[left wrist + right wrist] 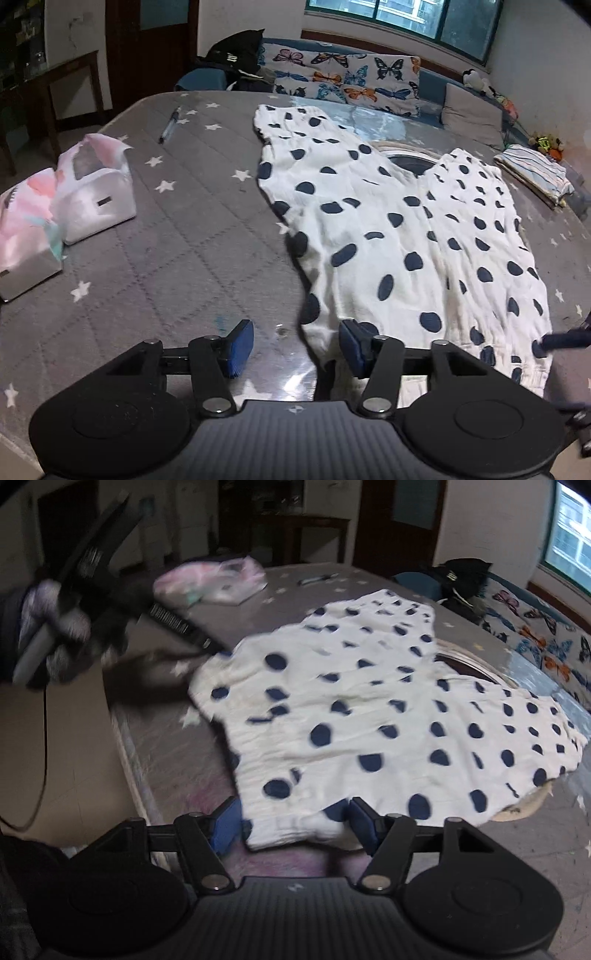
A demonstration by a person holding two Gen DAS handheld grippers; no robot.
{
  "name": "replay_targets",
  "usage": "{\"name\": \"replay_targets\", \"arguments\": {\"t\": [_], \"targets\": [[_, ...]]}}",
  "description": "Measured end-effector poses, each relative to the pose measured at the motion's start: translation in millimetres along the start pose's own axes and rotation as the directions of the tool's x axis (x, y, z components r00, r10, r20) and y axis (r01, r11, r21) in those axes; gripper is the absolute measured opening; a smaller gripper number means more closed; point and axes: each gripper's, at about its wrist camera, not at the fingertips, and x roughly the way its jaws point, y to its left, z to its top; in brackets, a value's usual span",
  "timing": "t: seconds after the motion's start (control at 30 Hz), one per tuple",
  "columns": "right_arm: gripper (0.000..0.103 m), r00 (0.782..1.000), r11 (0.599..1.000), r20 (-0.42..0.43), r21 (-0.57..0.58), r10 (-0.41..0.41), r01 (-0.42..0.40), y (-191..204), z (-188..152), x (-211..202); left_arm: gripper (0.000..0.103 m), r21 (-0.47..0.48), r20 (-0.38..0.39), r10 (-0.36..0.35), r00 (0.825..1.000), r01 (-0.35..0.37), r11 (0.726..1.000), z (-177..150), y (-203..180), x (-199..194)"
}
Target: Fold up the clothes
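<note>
Two open grippers, left gripper (293,349), right gripper (295,825), one polka-dot garment (399,236), two tissue packs (94,199)

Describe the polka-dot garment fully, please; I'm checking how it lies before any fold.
The polka-dot garment is white, thin, crinkled-looking fabric with dark navy dots. It lies spread, wrinkled and not yet folded, on the grey star-print table cover, with a notch in its far edge exposing a round dark object beneath. Its near hem reaches both open grippers: the left gripper straddles one corner, the right gripper another edge.
</note>
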Motion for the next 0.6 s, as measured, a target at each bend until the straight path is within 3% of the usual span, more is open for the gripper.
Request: {"name": "replay_targets", "arguments": {"t": [0.1,0.13,0.27,0.43,0.6], "targets": [[0.05,1.0,1.0,-0.016,-0.011,-0.023,0.023,3,-3,4,0.016,-0.005,-0.029,-0.045,0.999,0.045,0.999,-1,-2,5],[0.043,0.999,1.0,-0.019,-0.011,-0.028,0.028,3,-4,3,0.012,-0.006,-0.039,-0.063,0.997,0.062,0.998,-2,-3,6],[0.027,0.999,0.999,-0.023,-0.025,-0.047,0.046,1,-7,-10,0.006,0.02,-0.038,-0.093,0.995,0.094,0.995,-2,-10,2],[0.025,0.997,0.996,-0.029,-0.056,-0.068,0.066,-3,-12,-34,0.002,0.069,-0.05,-0.171,0.984,0.175,0.982,-3,-21,-18],[0.029,0.994,0.998,-0.104,-0.06,-0.023,0.017,7,-34,-47,0.002,0.117,-0.145,-0.184,0.972,0.202,0.973,-23,-26,-22]]}}
